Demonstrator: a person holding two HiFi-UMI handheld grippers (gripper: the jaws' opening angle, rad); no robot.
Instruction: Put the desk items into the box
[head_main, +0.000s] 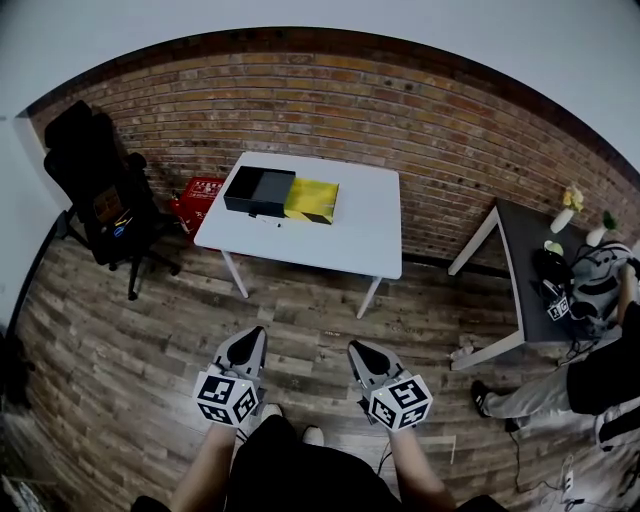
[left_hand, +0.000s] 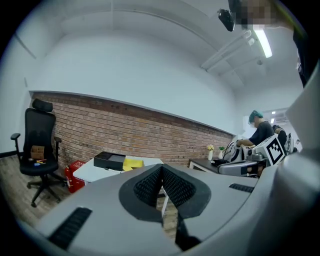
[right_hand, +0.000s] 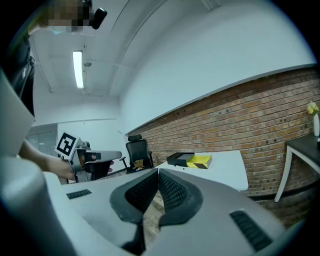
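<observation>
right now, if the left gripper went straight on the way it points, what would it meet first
The left gripper would probably meet the white table first, near its front edge or leg; depth is unclear.

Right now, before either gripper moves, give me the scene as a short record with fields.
Surface: white table, ahead of the person across the wood floor
Container: black box, on the table's far left part
Item: yellow-and-black item, on the table against the box's right side, outside it
Left: left gripper, shut, nothing between its jaws, held low short of the table
Right: right gripper, shut, nothing between its jaws, beside the left one
</observation>
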